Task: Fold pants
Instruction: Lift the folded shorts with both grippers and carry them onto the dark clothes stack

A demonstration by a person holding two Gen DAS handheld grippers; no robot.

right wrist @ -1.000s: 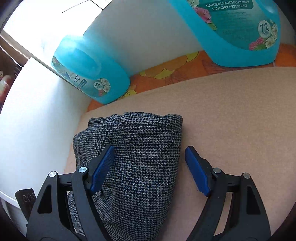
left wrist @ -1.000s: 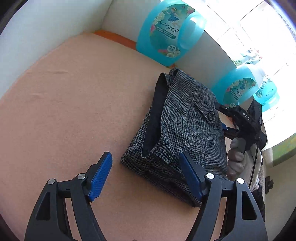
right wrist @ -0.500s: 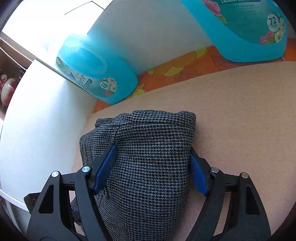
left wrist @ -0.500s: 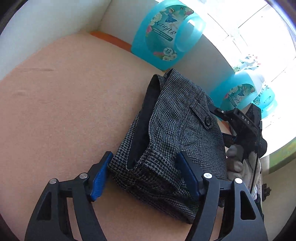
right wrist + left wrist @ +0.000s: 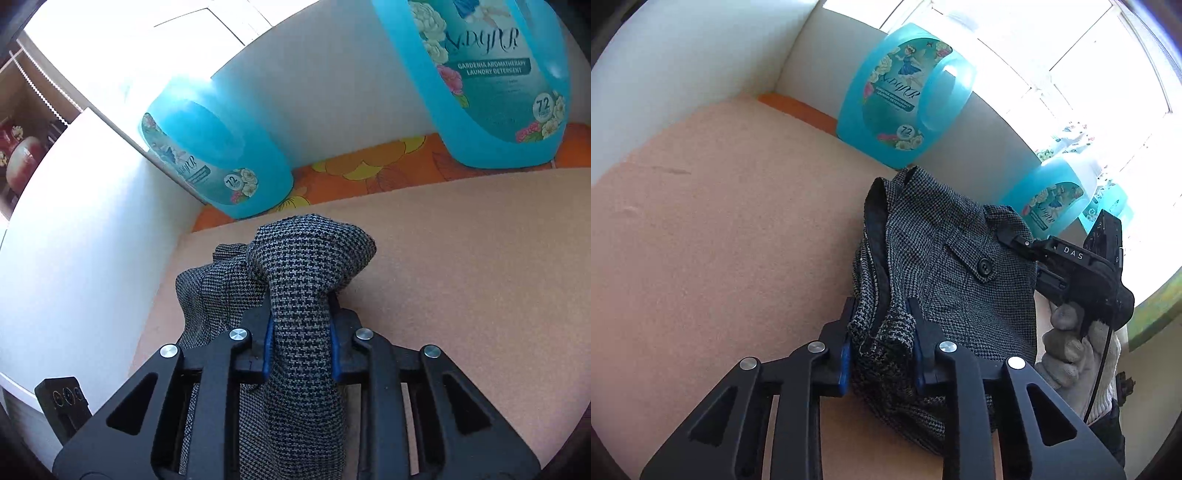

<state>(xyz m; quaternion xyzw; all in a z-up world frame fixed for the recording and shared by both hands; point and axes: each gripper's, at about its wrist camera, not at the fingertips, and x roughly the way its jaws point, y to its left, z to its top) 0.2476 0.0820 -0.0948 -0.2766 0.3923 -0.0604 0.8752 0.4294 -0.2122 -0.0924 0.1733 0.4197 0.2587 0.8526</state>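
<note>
The pants (image 5: 945,258) are grey houndstooth, folded into a thick bundle on a peach-coloured surface (image 5: 720,240), with a buttoned back pocket on top. My left gripper (image 5: 881,317) is shut on the near corner of the bundle. My right gripper (image 5: 300,310) is shut on a bunched edge of the pants (image 5: 306,266) at the other side. In the left wrist view the right gripper (image 5: 1071,266) shows at the pants' far right edge, held by a gloved hand.
Two blue laundry detergent bottles (image 5: 905,96) (image 5: 1049,195) stand against the white wall behind the pants. An orange flowered cloth (image 5: 369,170) lies under them. A white side wall (image 5: 74,240) rises at the left in the right wrist view.
Both grippers moved forward onto the pants and closed on them. The cloth is now bunched between each pair of fingers.
</note>
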